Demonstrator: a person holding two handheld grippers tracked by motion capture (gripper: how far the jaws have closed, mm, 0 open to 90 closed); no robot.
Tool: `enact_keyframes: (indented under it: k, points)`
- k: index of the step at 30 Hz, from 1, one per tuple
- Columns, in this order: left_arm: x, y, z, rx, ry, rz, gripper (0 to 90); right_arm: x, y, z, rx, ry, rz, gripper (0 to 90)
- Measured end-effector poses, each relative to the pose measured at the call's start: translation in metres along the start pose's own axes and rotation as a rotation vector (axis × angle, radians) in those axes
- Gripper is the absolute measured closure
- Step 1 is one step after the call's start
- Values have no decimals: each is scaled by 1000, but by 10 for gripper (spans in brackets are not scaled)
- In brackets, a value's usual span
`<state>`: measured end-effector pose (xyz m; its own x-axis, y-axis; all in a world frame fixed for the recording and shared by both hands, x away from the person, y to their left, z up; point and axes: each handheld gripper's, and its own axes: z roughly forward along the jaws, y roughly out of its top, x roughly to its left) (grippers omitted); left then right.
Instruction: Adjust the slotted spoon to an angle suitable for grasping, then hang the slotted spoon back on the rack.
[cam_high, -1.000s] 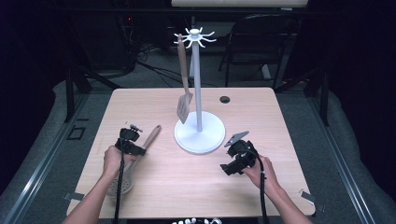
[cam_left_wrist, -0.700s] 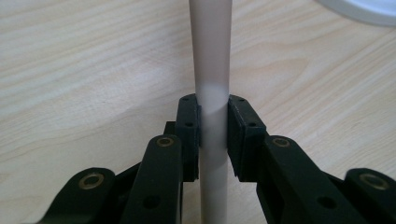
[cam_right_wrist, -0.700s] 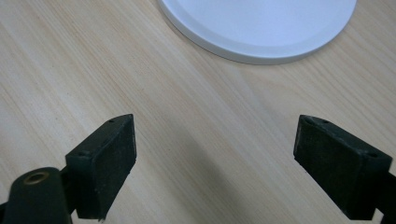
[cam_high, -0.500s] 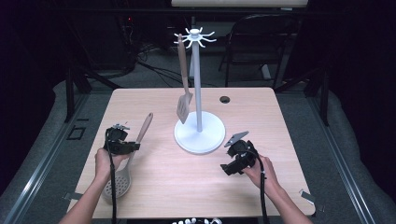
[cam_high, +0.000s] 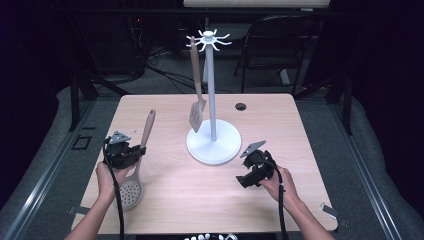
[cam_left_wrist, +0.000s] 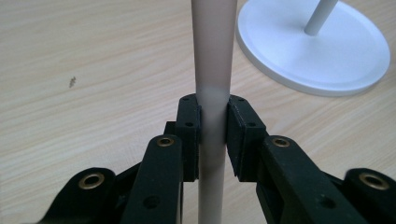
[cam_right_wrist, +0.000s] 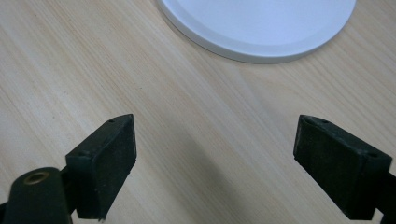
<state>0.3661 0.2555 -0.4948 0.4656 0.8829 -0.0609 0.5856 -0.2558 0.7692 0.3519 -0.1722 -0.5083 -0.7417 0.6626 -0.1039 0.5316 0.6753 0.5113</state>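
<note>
A perforated skimmer spoon (cam_high: 129, 192) with a pale wooden handle (cam_high: 148, 126) is tilted up at the table's left, its round head low by the front edge. My left gripper (cam_high: 136, 151) is shut on that handle (cam_left_wrist: 212, 56) about midway, both pads pressed to it (cam_left_wrist: 213, 123). A white hanging stand (cam_high: 210, 85) rises from a round base (cam_high: 214, 146) at the table's centre, and a slotted spatula (cam_high: 197, 111) hangs from one hook. My right gripper (cam_high: 247, 173) rests low at the front right, jaws wide apart and empty (cam_right_wrist: 215, 154), pointing at the base (cam_right_wrist: 261, 23).
The light wooden table (cam_high: 310, 165) has a small black grommet (cam_high: 241, 106) behind the stand. A dark chair (cam_high: 280, 40) stands beyond the far edge. The stand base (cam_left_wrist: 317, 51) lies just ahead and to the right of the held handle.
My left gripper has moved left and risen with the spoon handle, which now stands steeper. The right gripper has kept still.
</note>
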Motion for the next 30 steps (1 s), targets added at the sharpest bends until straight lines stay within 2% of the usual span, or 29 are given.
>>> enact_keyframes:
  k: [6,10,23,30]
  points:
    - [-6,2,-12,-84,16,5,761,0,-1,1,-13,2,13,126]
    - [-9,3,-21,-146,29,14,761,-1,0,1,5,3,-3,126]
    - [-26,6,-49,-339,56,67,763,0,0,1,8,0,0,127]
    - [-34,16,-53,-388,61,97,762,-2,-1,2,7,0,5,126]
